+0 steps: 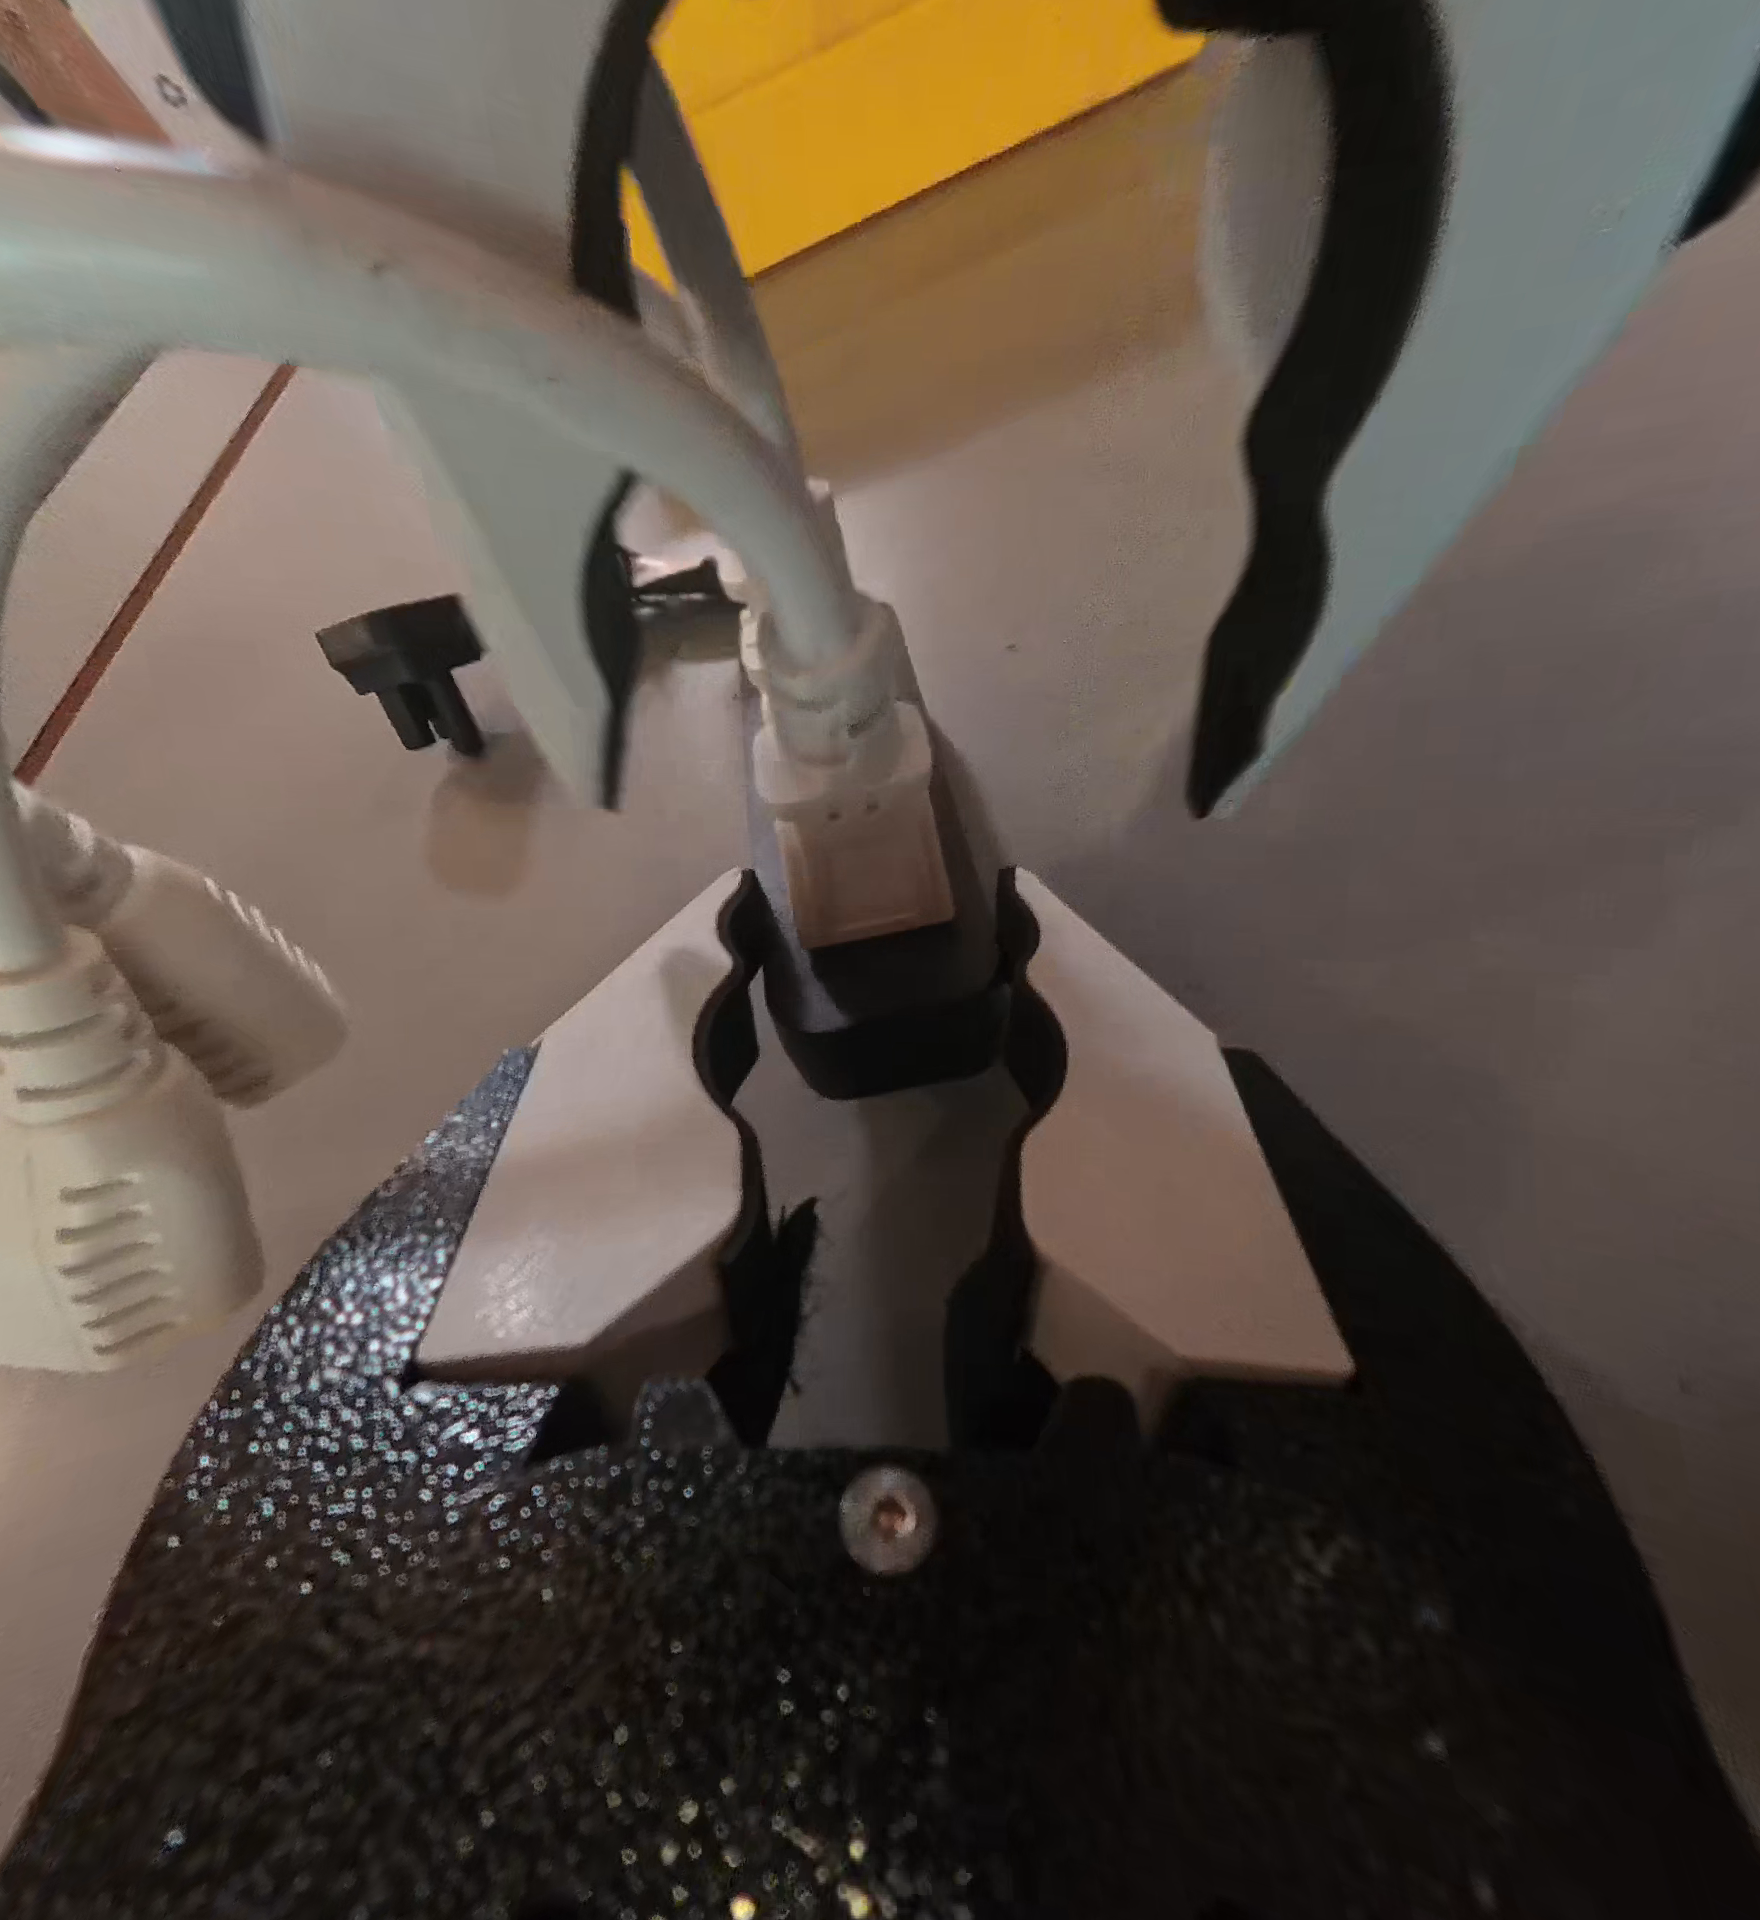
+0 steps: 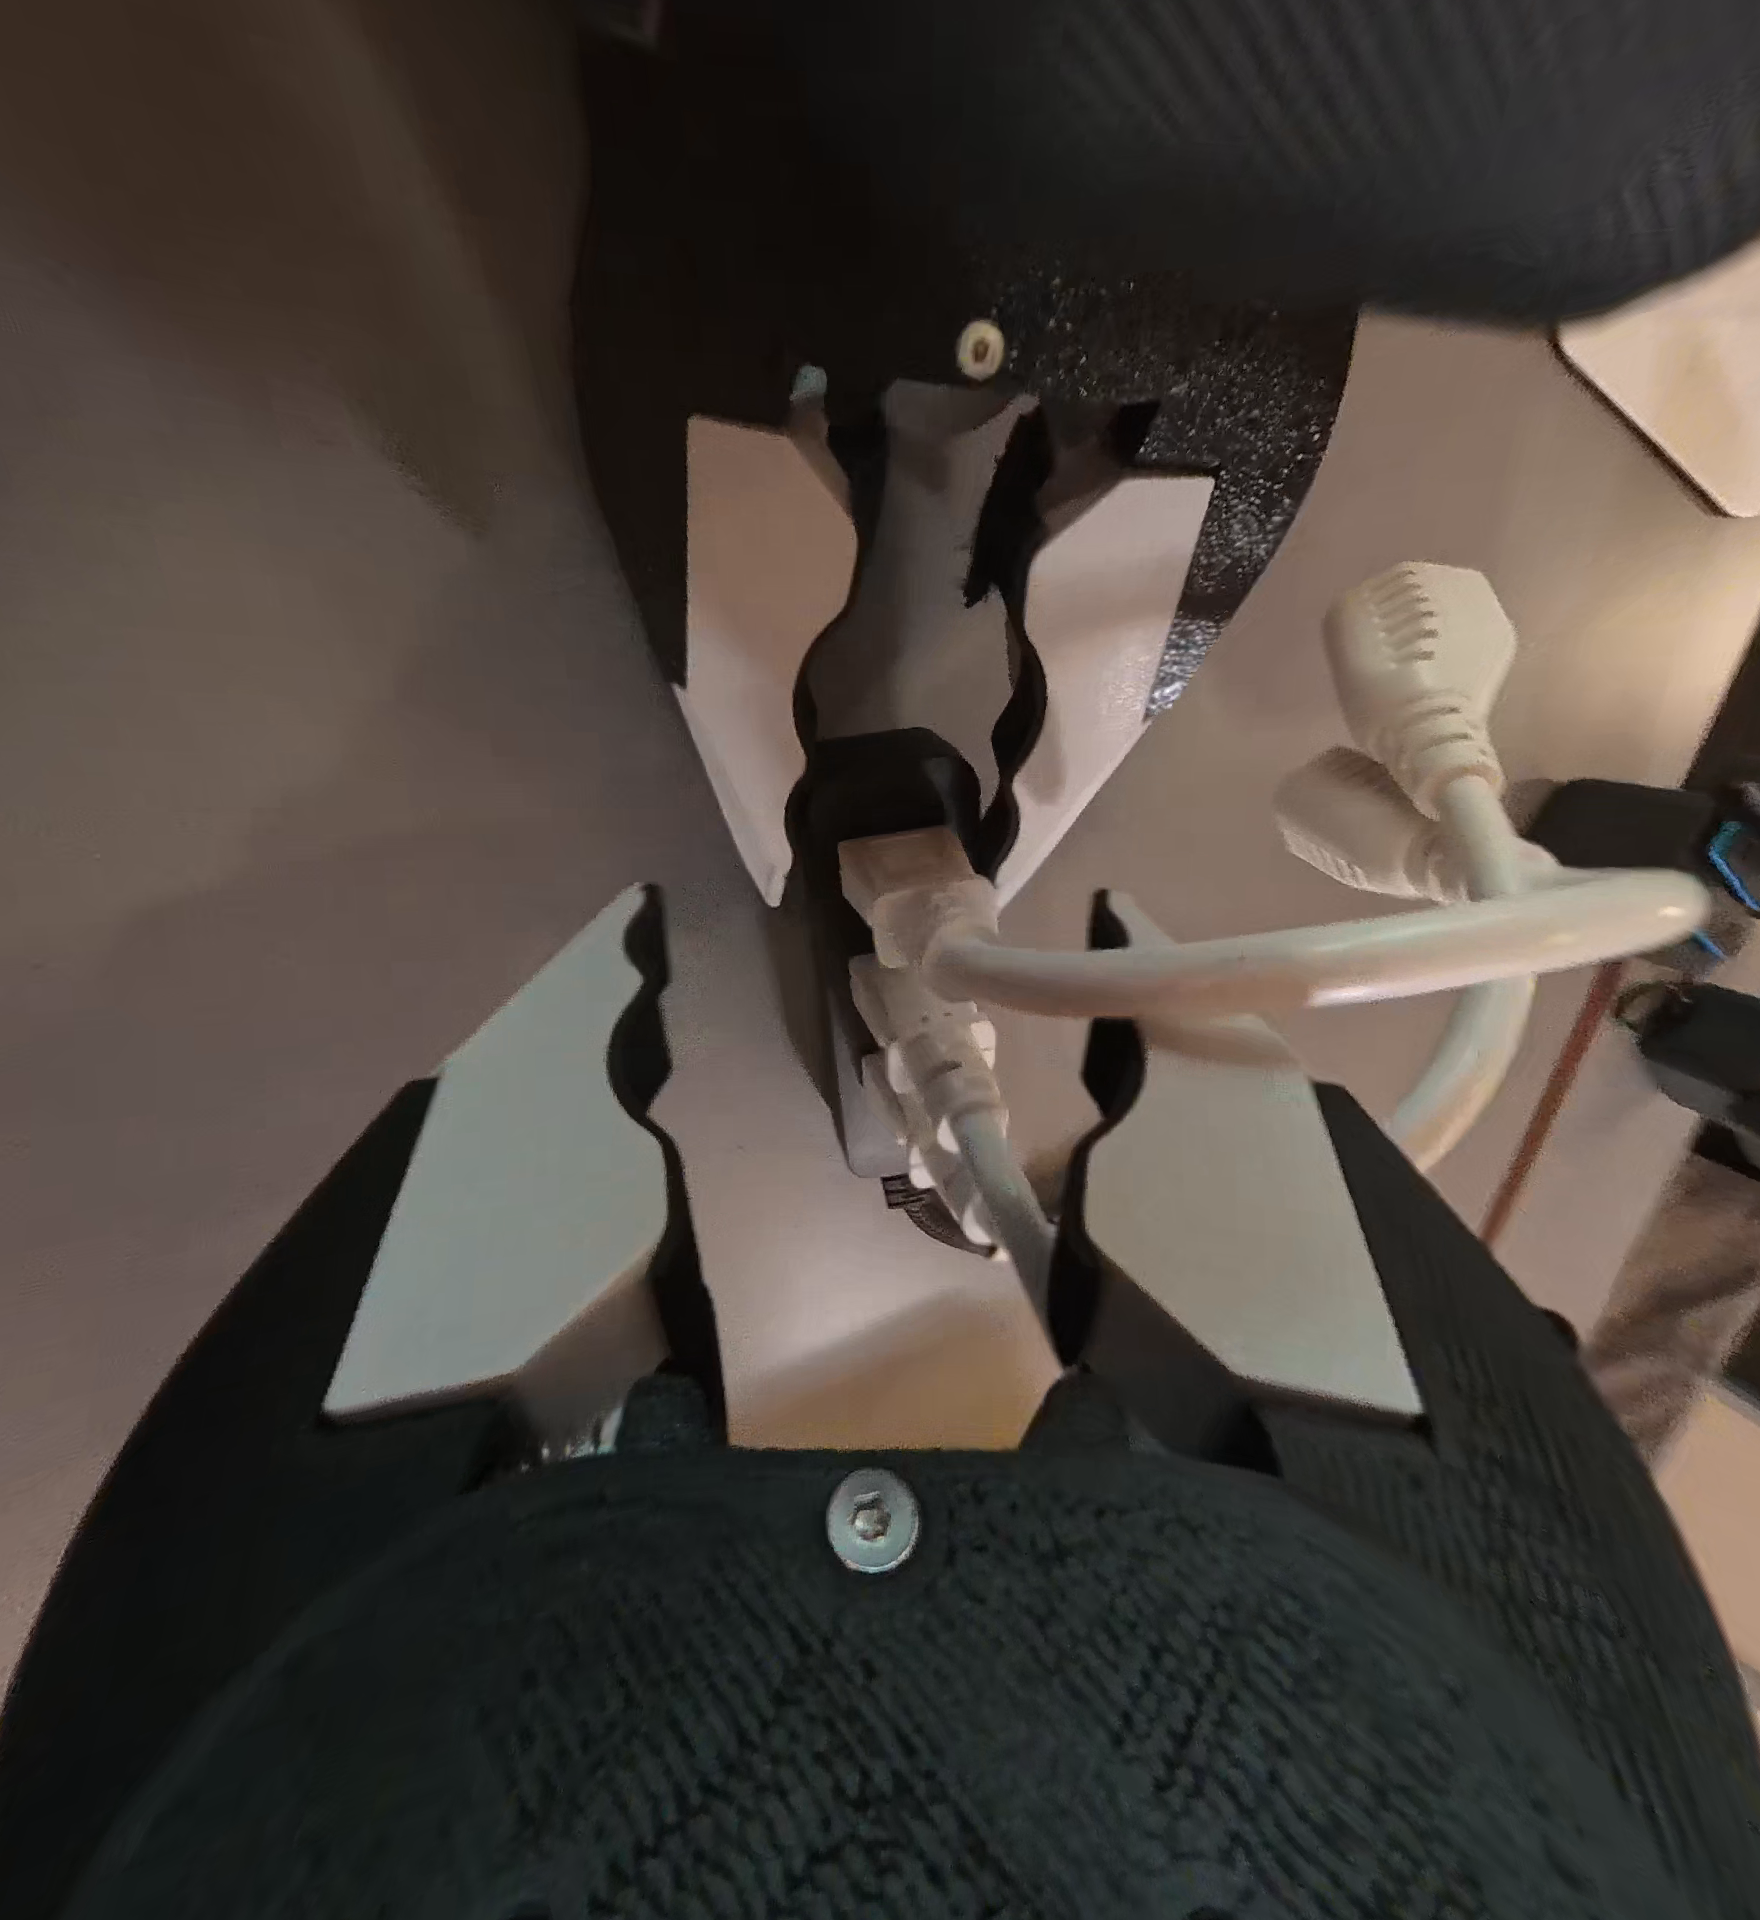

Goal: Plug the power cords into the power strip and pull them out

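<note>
The power strip lies on the table, and my left gripper is shut on its black end. A white plug sits in the socket nearest that end, with more white plugs in a row behind it. My right gripper is open. Its fingers stand either side of the strip and the plugged cords, touching nothing. It faces my left gripper tip to tip, and it also shows in the left wrist view. The cords' loose white connector ends lie beside the strip on the table.
A thick white cord arches over the strip towards the loose connectors. A small black plug-like part lies on the table. Black clips with blue parts sit by the table edge. A yellow box stands behind. My right fingertips sit around 4 cm from my left ones.
</note>
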Available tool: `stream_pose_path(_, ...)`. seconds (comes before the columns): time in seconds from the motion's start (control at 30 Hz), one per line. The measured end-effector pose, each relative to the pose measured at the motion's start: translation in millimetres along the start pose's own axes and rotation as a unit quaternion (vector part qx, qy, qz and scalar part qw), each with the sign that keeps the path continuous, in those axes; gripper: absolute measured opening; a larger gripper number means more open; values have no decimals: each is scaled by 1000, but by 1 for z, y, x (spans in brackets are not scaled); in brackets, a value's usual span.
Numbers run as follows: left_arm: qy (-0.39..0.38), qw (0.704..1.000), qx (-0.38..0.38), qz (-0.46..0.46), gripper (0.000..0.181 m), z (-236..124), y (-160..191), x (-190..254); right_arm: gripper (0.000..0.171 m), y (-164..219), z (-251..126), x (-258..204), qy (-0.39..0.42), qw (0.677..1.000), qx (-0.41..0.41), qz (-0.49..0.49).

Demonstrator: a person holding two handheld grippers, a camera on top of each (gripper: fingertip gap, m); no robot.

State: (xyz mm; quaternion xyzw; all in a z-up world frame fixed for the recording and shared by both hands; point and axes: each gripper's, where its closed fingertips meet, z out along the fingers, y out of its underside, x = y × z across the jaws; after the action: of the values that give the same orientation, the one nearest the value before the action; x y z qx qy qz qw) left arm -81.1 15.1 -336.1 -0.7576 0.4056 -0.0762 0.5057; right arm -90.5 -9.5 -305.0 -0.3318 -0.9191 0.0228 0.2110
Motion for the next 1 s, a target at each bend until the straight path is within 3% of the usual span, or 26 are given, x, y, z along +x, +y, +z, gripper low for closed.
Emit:
stream_pose_path(0.03,-5,1000,-14,5,43,2,4,-2,92,1,-3,6,28,1000,-6,-10)
stream_pose_path(0.2,-21,999,-31,-15,42,3,11,-13,94,-2,-48,49,186,981,17,-47)
stream_pose_path(0.33,-30,999,-26,-2,42,3,10,-15,93,3,-76,75,305,942,139,-2)
stream_pose_path(0.4,-28,999,-23,2,42,3,10,-15,93,14,-91,86,370,897,238,51)
stream_pose_path(0.5,-41,999,-11,24,45,1,7,-18,77,53,-116,98,465,791,376,131)
stream_pose_path(0.53,-49,998,-6,33,46,0,6,-18,74,71,-119,101,491,757,403,155)
stream_pose_path(0.6,-53,998,-3,42,48,0,5,-18,74,101,-114,103,518,719,421,191)
stream_pose_path(1.0,-108,993,-14,33,54,-5,6,-19,74,161,-90,115,499,687,449,277)
